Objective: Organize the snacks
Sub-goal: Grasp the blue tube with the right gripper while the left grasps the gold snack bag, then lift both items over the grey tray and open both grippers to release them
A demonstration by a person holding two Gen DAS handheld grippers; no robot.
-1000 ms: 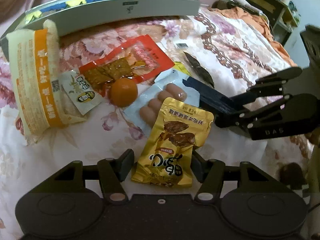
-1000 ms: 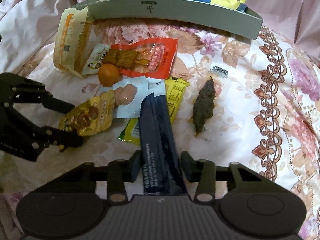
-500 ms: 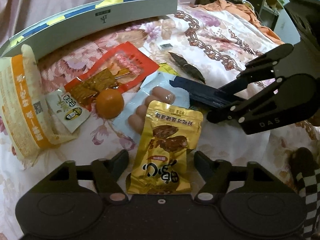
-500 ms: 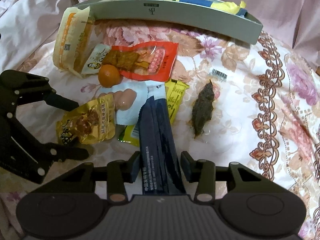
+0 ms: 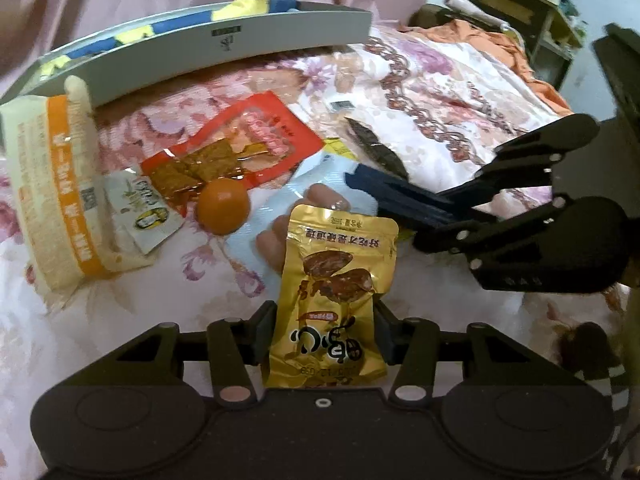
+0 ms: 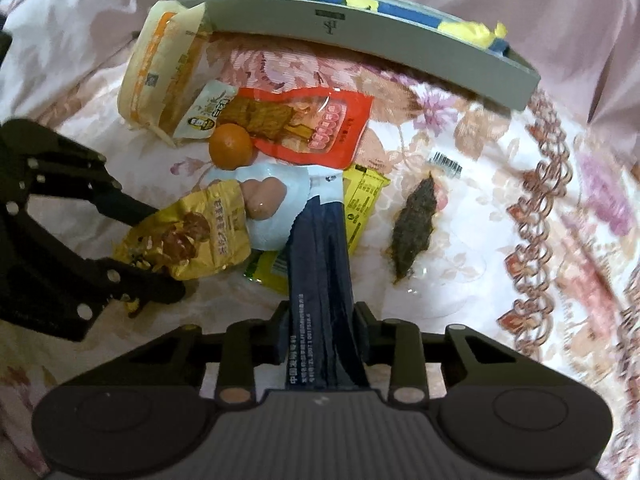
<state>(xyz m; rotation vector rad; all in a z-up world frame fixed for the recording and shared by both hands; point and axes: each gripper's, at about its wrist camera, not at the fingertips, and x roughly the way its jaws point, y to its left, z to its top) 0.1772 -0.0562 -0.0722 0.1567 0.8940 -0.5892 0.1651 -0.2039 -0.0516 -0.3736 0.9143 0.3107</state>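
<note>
Left gripper (image 5: pixel 324 330) pinches the gold snack pouch (image 5: pixel 334 292), lower centre of frame. Right gripper (image 6: pixel 322 330) clamps the dark blue packet (image 6: pixel 320 264). Beyond lie an orange (image 5: pixel 222 206), a red tofu pack (image 5: pixel 240 148) and a grey tray (image 5: pixel 192 56) on the floral bedspread (image 5: pixel 420 80).

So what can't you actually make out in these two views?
- Yellow packet, right wrist view: mostly covered by the navy pouch.
- Grey tray contents, both views: hidden behind its wall.
- Sausage pack, left wrist view: partly behind the gold packet.
- Small print: too blurred.
</note>
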